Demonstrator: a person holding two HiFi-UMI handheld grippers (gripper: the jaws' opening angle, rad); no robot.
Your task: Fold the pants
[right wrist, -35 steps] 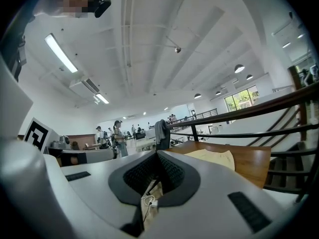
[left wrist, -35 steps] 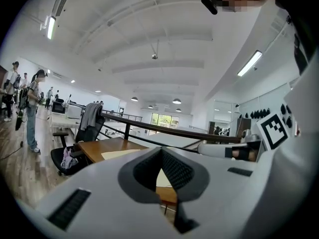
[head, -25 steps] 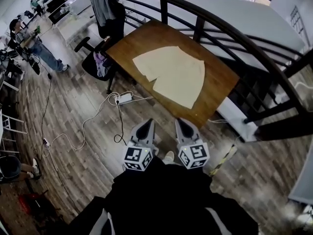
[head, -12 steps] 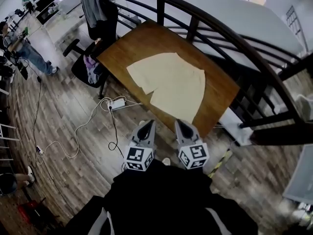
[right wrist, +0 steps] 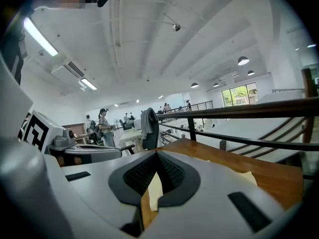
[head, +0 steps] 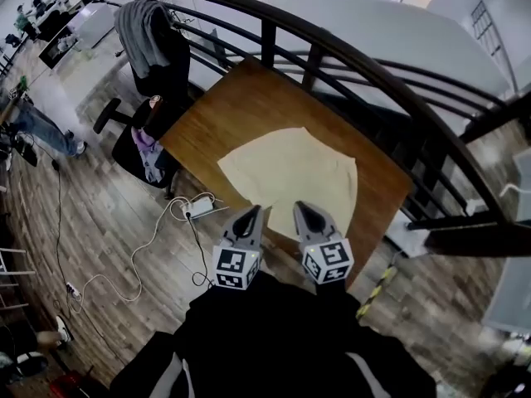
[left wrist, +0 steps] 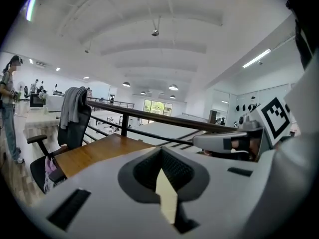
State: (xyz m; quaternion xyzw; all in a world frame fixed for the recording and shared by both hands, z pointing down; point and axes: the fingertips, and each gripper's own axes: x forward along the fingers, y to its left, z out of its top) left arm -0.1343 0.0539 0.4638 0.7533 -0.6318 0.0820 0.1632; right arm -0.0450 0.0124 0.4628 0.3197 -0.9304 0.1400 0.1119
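1. The left gripper (head: 247,222) and right gripper (head: 309,219) are both closed tight and empty, held side by side because no grasp has begun.
2. The pants (head: 290,172) lie spread flat on the table (head: 241,98), just ahead of and below both grippers, ready for folding.

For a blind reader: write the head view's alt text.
Cream fabric pants lie flat on a brown wooden table by a dark curved railing. The grey left gripper and right gripper, both shut and empty, point toward it.
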